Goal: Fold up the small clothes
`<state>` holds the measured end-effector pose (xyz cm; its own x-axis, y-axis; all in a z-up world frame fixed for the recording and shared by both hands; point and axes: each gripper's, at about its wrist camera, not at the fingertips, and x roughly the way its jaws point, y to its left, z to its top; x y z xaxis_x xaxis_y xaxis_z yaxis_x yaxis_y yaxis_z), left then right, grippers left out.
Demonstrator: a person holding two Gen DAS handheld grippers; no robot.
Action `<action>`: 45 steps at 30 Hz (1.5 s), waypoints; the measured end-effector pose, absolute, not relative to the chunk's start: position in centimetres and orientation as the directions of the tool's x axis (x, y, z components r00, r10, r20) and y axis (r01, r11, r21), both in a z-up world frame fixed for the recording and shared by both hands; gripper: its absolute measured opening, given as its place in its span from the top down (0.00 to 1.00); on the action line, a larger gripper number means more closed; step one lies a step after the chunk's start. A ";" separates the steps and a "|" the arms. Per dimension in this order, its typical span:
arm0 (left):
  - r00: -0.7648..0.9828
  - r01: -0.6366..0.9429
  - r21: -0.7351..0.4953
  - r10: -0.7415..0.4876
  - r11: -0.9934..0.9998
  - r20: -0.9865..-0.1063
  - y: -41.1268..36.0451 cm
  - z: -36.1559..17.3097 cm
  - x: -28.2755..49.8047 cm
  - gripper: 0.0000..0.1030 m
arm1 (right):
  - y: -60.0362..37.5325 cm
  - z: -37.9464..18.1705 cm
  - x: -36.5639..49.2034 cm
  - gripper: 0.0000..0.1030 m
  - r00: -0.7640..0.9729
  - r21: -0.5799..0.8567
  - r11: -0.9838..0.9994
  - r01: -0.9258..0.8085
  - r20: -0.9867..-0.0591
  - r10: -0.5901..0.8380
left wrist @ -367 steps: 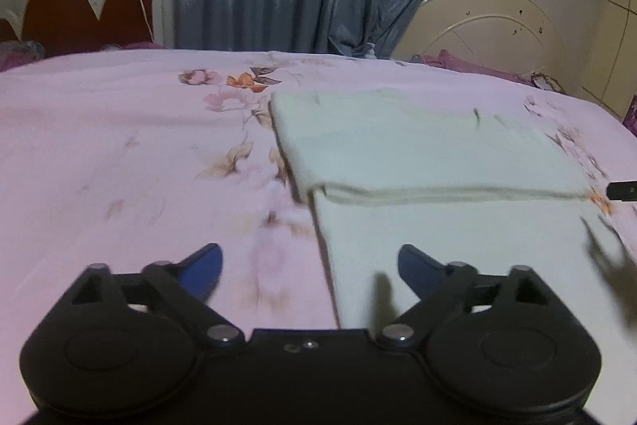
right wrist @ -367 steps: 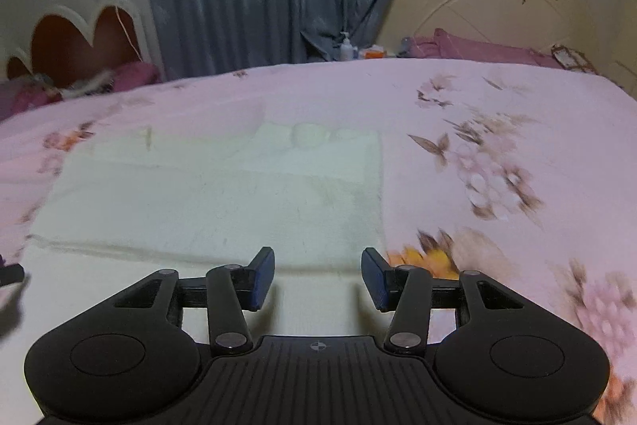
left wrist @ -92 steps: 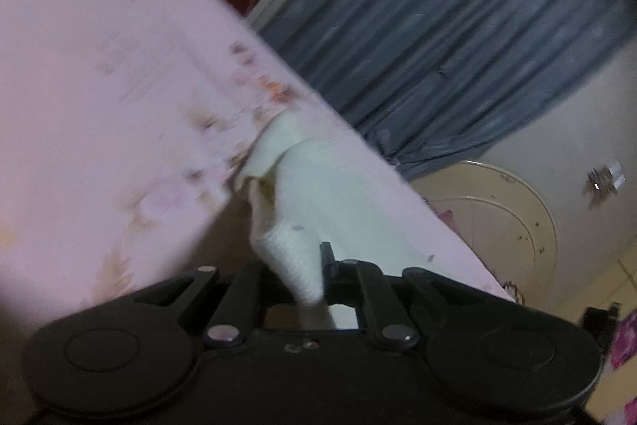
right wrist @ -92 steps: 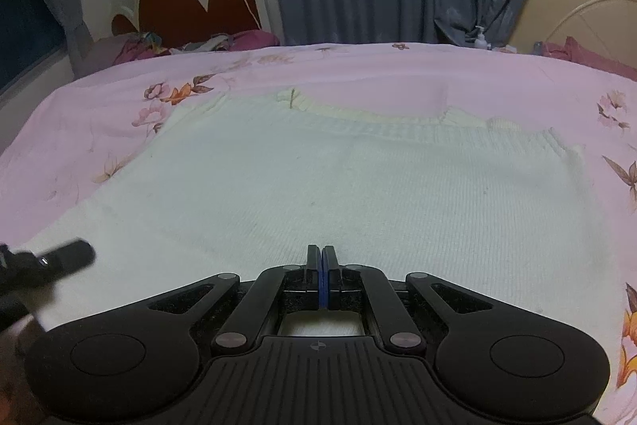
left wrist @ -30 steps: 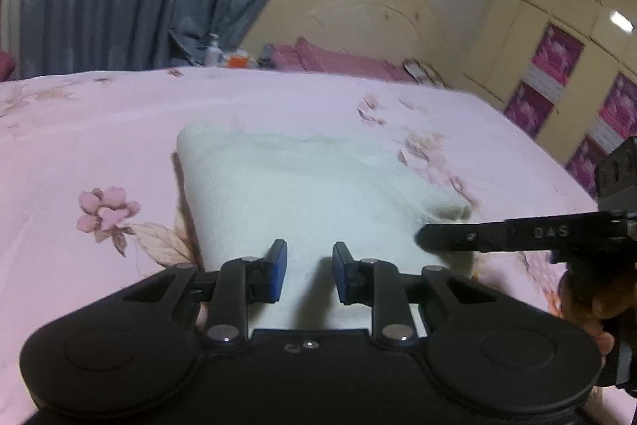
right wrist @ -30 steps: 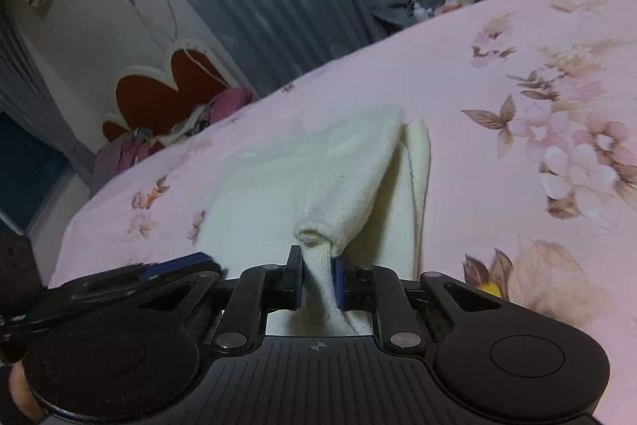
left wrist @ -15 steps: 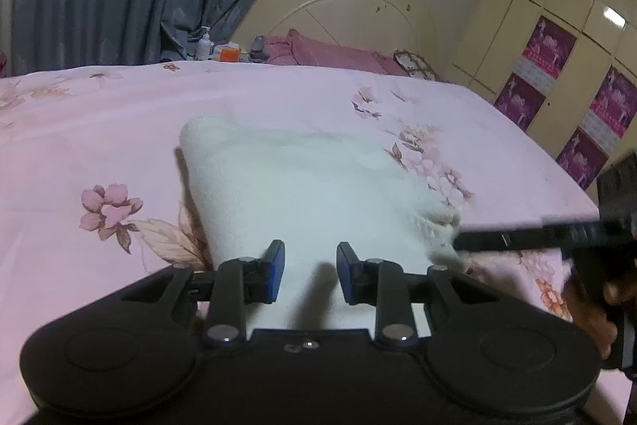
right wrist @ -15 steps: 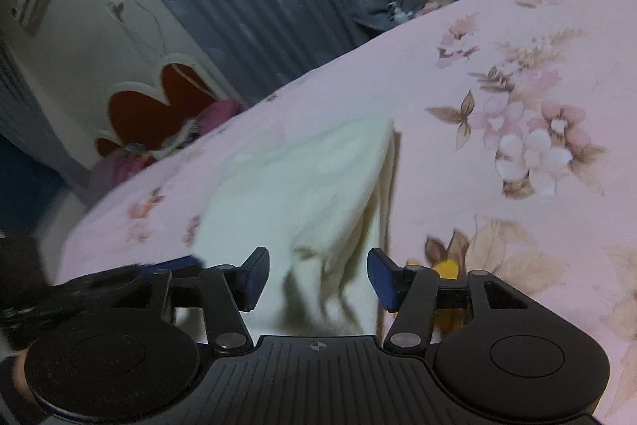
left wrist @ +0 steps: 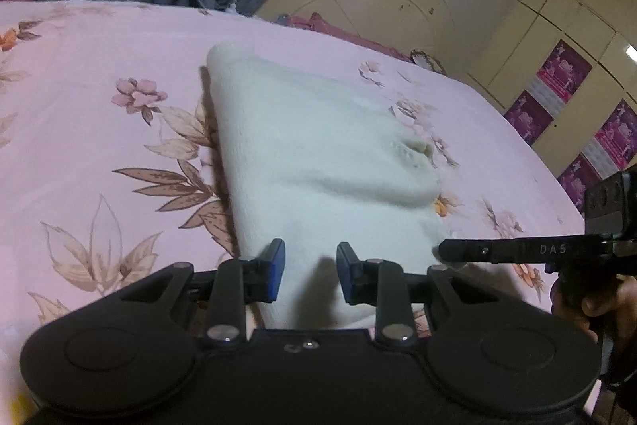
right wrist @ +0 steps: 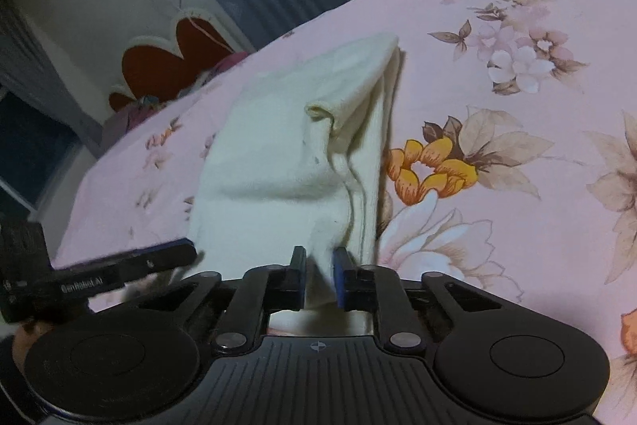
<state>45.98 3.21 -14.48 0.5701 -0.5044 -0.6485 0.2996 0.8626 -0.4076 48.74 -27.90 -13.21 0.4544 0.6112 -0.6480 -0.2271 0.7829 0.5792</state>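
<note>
Pinching garment [right wrist: 286, 162]: right claw [right wrist: 318, 275].

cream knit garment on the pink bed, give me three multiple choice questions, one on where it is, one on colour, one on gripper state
1. Where does the folded cream knit garment lie?
A. on the pink floral bedsheet
B. on a wooden chair
C. on the floor

2. What colour are the pads on the left gripper fingers?
A. red
B. blue
C. white

3. How does the right gripper stand?
A. wide open, clear of the cloth
B. out of view
C. closed on a near fold of the garment

Answers:
1 A, the sheet's flowers show on all sides of the garment.
2 B, both inner pads look blue in the left wrist view.
3 C, cream cloth fills the narrow gap between its fingers in the right wrist view.
</note>
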 end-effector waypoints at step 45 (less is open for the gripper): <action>0.620 0.265 -0.323 -0.417 0.909 -0.664 1.4 -14.2 51.5 0.68 | -25.8 -10.6 54.3 0.90 0.594 0.411 0.882 -0.230 -0.659 0.462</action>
<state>51.50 1.35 -14.19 0.6204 -0.4171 -0.6642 0.2646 0.9085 -0.3233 54.30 -25.85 -10.56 0.5936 0.4622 -0.6588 -0.2304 0.8819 0.4113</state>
